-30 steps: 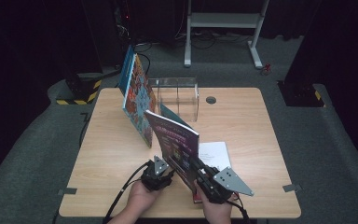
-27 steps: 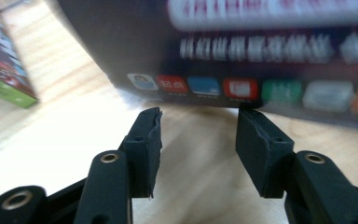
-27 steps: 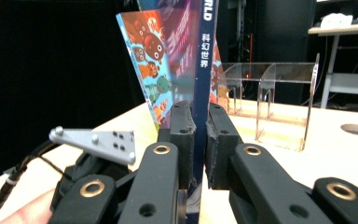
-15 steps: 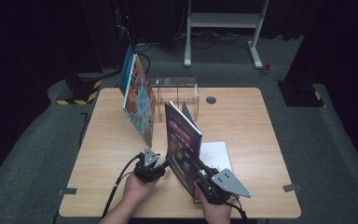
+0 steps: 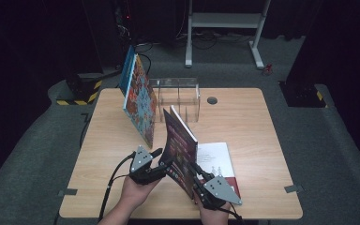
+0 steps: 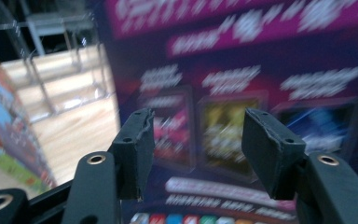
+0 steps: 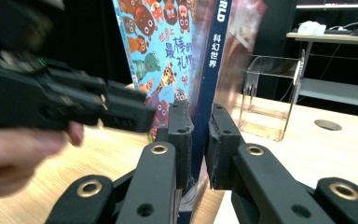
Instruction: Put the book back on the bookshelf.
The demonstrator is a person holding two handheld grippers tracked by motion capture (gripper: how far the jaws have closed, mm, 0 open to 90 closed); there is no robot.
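A purple magazine stands upright on the near part of the table. My right gripper is shut on its lower spine. In the right gripper view the pads press both sides of the dark blue spine. My left gripper hovers at the left of the magazine, open, and its jaws have just been opening. In the left gripper view, where the gripper holds nothing, they face the blurred cover without touching it.
A colourful picture book leans against a clear acrylic rack at the back of the wooden table. A white and red booklet lies flat right of the magazine. The dark floor surrounds the table.
The magazine has swung from cover-up to nearly edge-on and upright. My left hand has risen beside it, with its jaws wider apart. The right hand has stayed in place.
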